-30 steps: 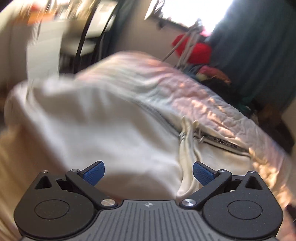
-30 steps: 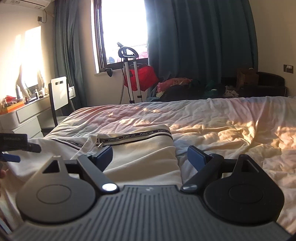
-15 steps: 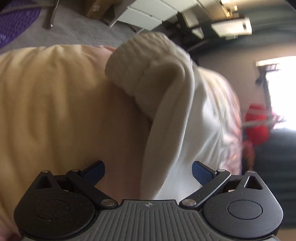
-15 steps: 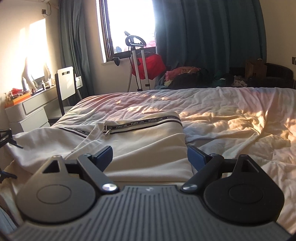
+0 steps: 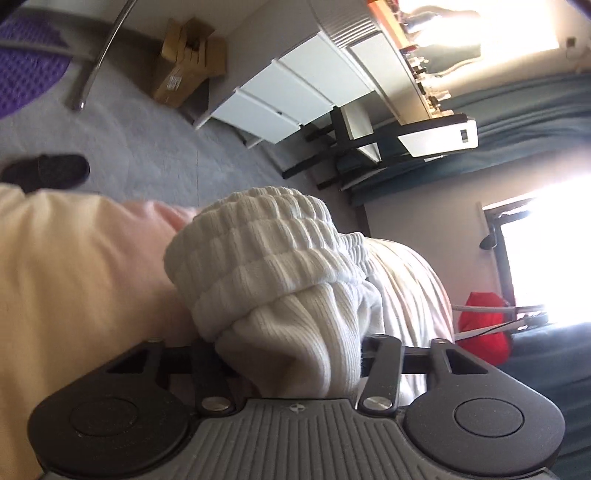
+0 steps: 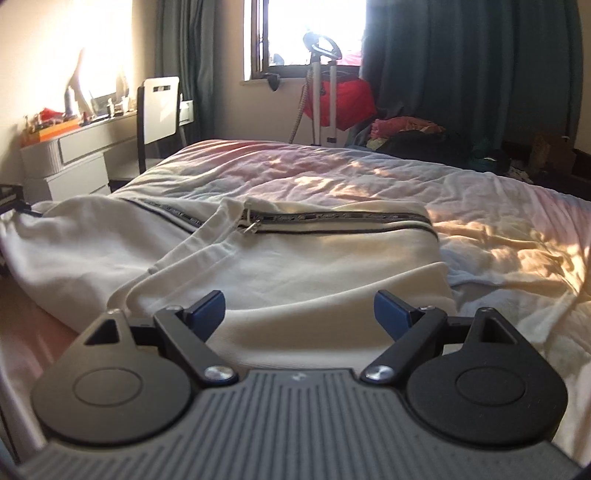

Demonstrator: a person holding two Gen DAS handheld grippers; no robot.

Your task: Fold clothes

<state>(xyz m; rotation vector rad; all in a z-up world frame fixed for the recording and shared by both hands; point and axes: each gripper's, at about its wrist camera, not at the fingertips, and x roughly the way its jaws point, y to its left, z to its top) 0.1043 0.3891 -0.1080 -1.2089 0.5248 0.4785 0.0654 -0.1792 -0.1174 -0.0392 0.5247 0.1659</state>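
The left gripper (image 5: 291,363) has just been closing its jaws, and they now pinch the ribbed cuff (image 5: 258,266) of a cream-white zip-up sweatshirt (image 6: 280,280). Bunched knit fills the whole gap between the 2 black finger arms, so the pads themselves are hidden behind the cloth. The left wrist view is rolled onto its side: the grey floor (image 5: 147,147) and a white drawer unit (image 5: 295,96) run along the top, and the window stands on edge at the right. The cuff rises from the jaws in thick folded rings, resting against the pale yellow-pink bedsheet (image 5: 74,277) on its left.

The right gripper (image 6: 299,310) hangs with its jaws wide apart and nothing between them; its blue pads (image 6: 208,308) sit just above the near hem of the sweatshirt without touching it, as far as the view shows.

The sweatshirt lies spread flat on the crumpled bed (image 6: 480,206), front side up, close to the near-left edge. Its dark patterned zipper tape (image 6: 343,219) runs across the far side of the garment, with the metal zip pull (image 6: 253,227) lying near the middle. A fold of the front panel crosses diagonally below the pull. The left part of the garment trails off toward the bed's edge.

Beyond the bed stand a white-backed chair (image 6: 160,107), dark teal curtains (image 6: 461,62) and a red bag (image 6: 347,99) under the sunlit window (image 6: 314,33).
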